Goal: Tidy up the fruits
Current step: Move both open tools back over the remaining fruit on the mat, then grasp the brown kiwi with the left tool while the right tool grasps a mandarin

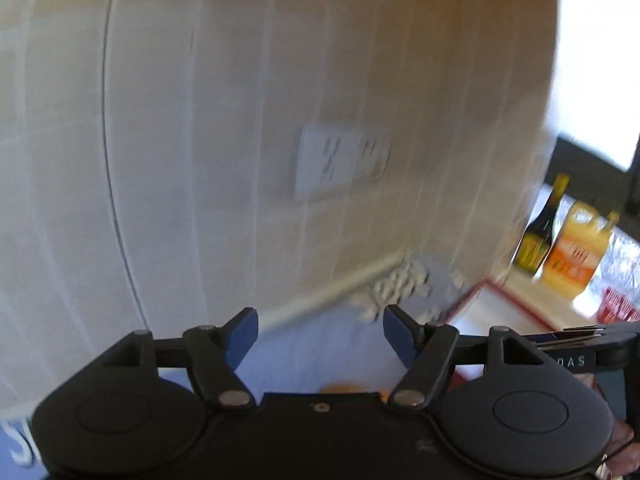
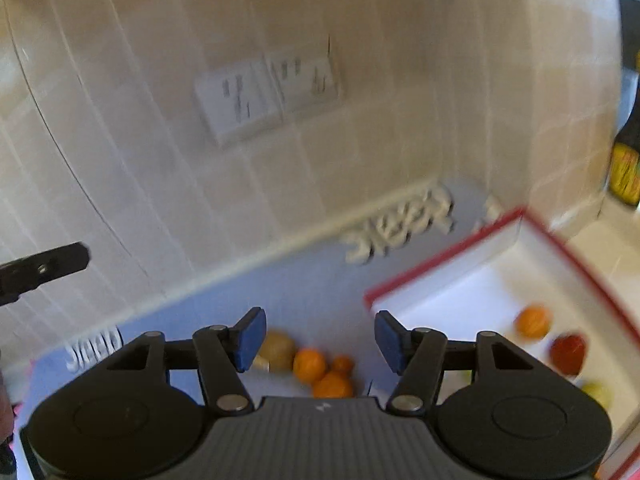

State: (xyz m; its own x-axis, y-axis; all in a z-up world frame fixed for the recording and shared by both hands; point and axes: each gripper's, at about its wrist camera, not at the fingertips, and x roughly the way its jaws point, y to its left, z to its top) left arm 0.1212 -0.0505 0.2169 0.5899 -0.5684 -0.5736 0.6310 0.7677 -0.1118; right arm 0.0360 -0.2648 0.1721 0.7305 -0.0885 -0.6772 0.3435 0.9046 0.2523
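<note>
Left wrist view, nearest: left gripper (image 1: pixel 320 336) fills the lower frame, blue pads (image 1: pixel 243 334) spread apart with nothing between them.
Just past its body: a sliver of orange fruit (image 1: pixel 340 388) at 6 o'clock on the pale blue mat (image 1: pixel 312 344); too little shows to name it.
Beyond: blurred tiled wall (image 1: pixel 220 120) with a double socket (image 1: pixel 344 164) near centre.
At 3 o'clock: a dark sauce bottle (image 1: pixel 538 240) beside an orange carton (image 1: pixel 576 252).

Right wrist view, nearest: right gripper (image 2: pixel 320 336), jaws apart and empty.
Between the jaws, lower centre: three small oranges (image 2: pixel 326 372) clustered and touching on the blue mat (image 2: pixel 280 292), with a tan fruit (image 2: pixel 278 350), possibly a pear, just beside them at 9 o'clock.
At 4 o'clock: a red-rimmed white box (image 2: pixel 444 256) holding an orange (image 2: pixel 532 322), a red fruit (image 2: pixel 568 352) and a yellow-green fruit (image 2: pixel 598 394).
At 9 o'clock: a black part (image 2: pixel 44 266), probably the other gripper.

Step in hand: judged mid-task; some fruit is boxed, some loose.
Next move calls for: lowering one open gripper over a loose orange, closing gently, and carrying it to the box.
</note>
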